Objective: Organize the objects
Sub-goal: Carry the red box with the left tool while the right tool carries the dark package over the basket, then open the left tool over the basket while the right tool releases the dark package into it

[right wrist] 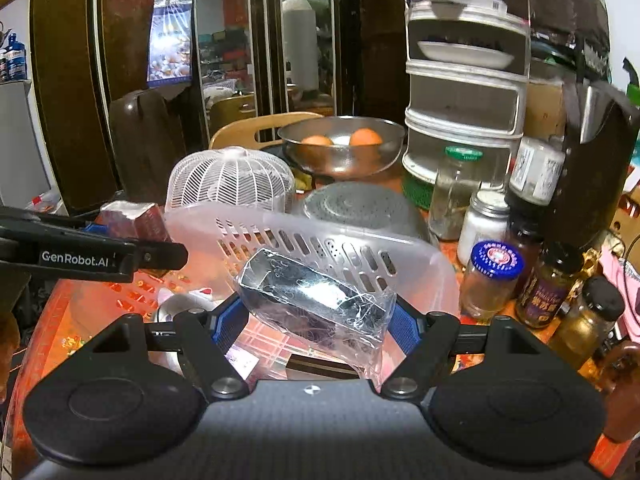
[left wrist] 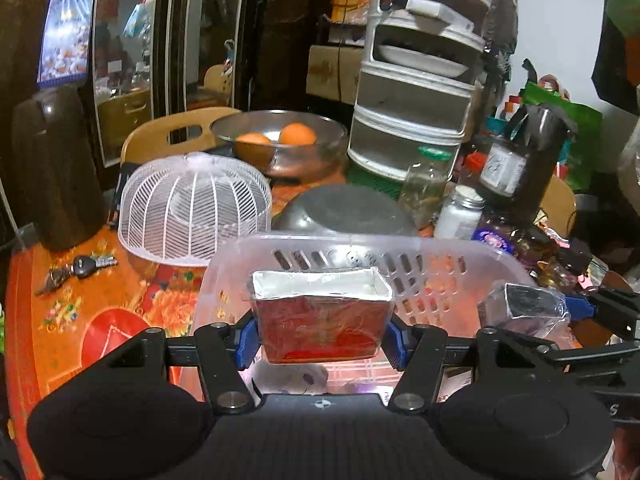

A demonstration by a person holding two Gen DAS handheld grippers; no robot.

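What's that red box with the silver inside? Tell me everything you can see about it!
The red box is a small opened carton, red outside with faint printing, shiny silver foil lining its open top, and clear film around it. It sits upright, open end up, pinched on both sides by the blue pads of the left hand-held gripper. It is held just in front of the near rim of a clear plastic basket, above the orange tablecloth.

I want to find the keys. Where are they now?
In the left wrist view, the keys lie at the left on the orange tablecloth, in front of the dark flask and left of the white mesh cover.
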